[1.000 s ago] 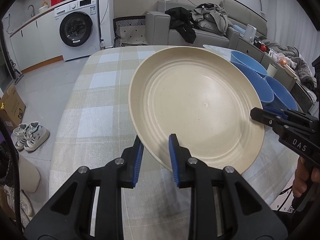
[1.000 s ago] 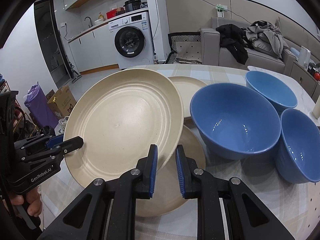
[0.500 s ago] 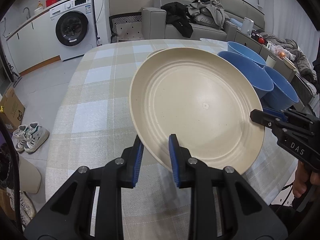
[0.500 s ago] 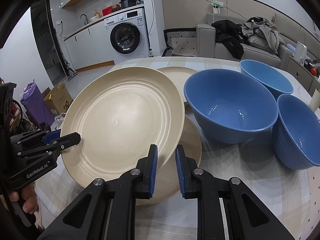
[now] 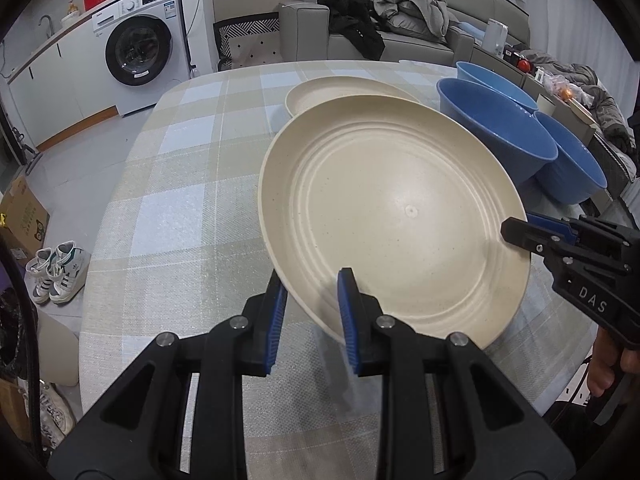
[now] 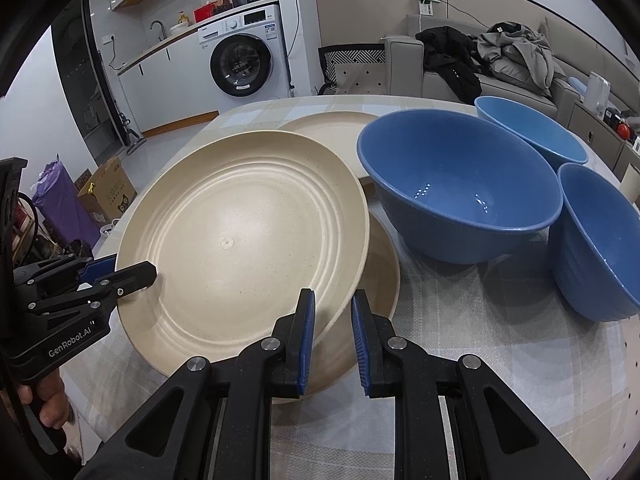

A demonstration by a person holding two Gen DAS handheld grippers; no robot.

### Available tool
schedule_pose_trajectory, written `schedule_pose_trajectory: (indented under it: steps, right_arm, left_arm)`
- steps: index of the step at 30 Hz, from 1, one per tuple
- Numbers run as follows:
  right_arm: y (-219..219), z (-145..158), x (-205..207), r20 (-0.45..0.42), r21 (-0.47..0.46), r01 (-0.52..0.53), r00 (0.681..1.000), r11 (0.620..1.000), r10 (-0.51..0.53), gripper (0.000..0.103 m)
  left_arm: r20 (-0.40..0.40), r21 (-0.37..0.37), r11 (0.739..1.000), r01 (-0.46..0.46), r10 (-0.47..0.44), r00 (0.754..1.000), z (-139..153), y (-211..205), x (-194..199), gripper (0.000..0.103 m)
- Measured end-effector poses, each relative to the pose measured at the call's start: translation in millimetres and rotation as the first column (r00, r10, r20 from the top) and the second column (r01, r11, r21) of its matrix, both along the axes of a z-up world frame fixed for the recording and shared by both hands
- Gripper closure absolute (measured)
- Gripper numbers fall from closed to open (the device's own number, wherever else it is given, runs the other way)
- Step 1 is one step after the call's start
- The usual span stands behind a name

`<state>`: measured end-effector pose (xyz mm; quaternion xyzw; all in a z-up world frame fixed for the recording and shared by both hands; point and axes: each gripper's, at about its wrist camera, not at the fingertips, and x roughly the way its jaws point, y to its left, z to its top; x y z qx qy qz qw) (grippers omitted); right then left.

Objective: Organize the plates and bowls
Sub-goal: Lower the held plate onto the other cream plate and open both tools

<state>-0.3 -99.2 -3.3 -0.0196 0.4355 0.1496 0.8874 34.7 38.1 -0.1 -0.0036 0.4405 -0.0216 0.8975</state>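
A checked tablecloth (image 5: 168, 208) covers the table. At frame centre, the left gripper (image 5: 312, 312) and right gripper (image 6: 332, 332) each pinch the cream plate's (image 6: 240, 240) rim (opposite edges), holding it tilted over another plate (image 6: 380, 272) beside three blue bowls (image 6: 460, 196).

Black grippers (image 5: 312, 316), blue-padded jaws, silver screws.

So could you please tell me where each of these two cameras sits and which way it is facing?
Left wrist: sits on the left gripper, looks down along its fingers at the held cream plate; the right gripper and its hand show.
Right wrist: sits on the right gripper, faces the same plate from its opposite rim; the left gripper shows.
Shared: the plate, three blue bowls, washing machine.
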Motion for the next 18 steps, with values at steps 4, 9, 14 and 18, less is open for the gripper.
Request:
schedule_pose_trajectory:
  steps: [4, 9, 14, 18]
  right_arm:
    - [3.2, -5.2, 1.0, -0.006, -0.010, 0.006, 1.000, 1.000, -0.006, 0.084]
    - [7.7, -11.0, 2.8, -0.006, -0.032, 0.011, 1.000, 0.999, -0.011, 0.084]
    - [8.2, -14.9, 1.4, 0.001, -0.052, 0.017, 1.000, 0.999, -0.017, 0.084]
    - [4.0, -17.9, 2.0, 0.003, -0.062, 0.024, 1.000, 0.998, -0.024, 0.084]
  left_arm:
    - [-0.010, 0.000, 1.000, 0.003, -0.003, 1.000, -7.3, -1.4, 5.4, 0.080]
    - [-0.013, 0.004, 1.000, 0.003, -0.003, 1.000, -14.6, -3.1, 13.1, 0.080]
    - [-0.012, 0.013, 1.000, 0.003, -0.003, 1.000, -20.2, -5.6, 18.9, 0.079]
    - [-0.011, 0.028, 1.000, 0.009, -0.008, 1.000, -24.1, -10.2, 20.8, 0.079]
